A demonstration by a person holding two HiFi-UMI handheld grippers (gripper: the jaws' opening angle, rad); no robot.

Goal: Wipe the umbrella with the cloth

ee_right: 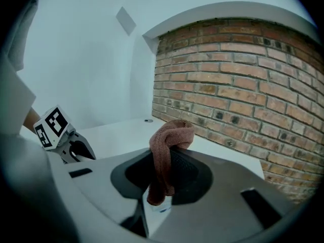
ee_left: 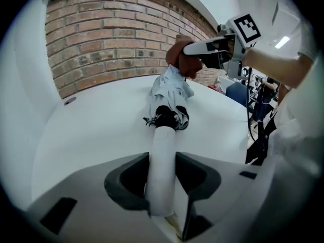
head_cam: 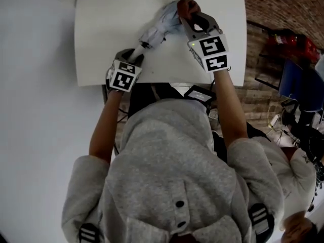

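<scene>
A folded pale grey umbrella (head_cam: 161, 27) lies slantwise on the white table (head_cam: 101, 34). Its white handle (ee_left: 163, 156) points toward me. My left gripper (head_cam: 135, 54) is shut on that handle, and the pads press both of its sides in the left gripper view (ee_left: 162, 181). My right gripper (head_cam: 188, 15) is shut on a brown cloth (head_cam: 186, 6), with the folded cloth (ee_right: 169, 140) bunched between its jaws (ee_right: 162, 181). The cloth (ee_left: 181, 59) rests against the far end of the umbrella canopy (ee_left: 172, 87).
A brick wall (ee_right: 243, 85) stands just behind the table's far edge. A small round grommet (ee_left: 70, 100) sits in the tabletop near that wall. To the right of the table are cables, a blue chair (head_cam: 298, 82) and red gear (head_cam: 288, 42).
</scene>
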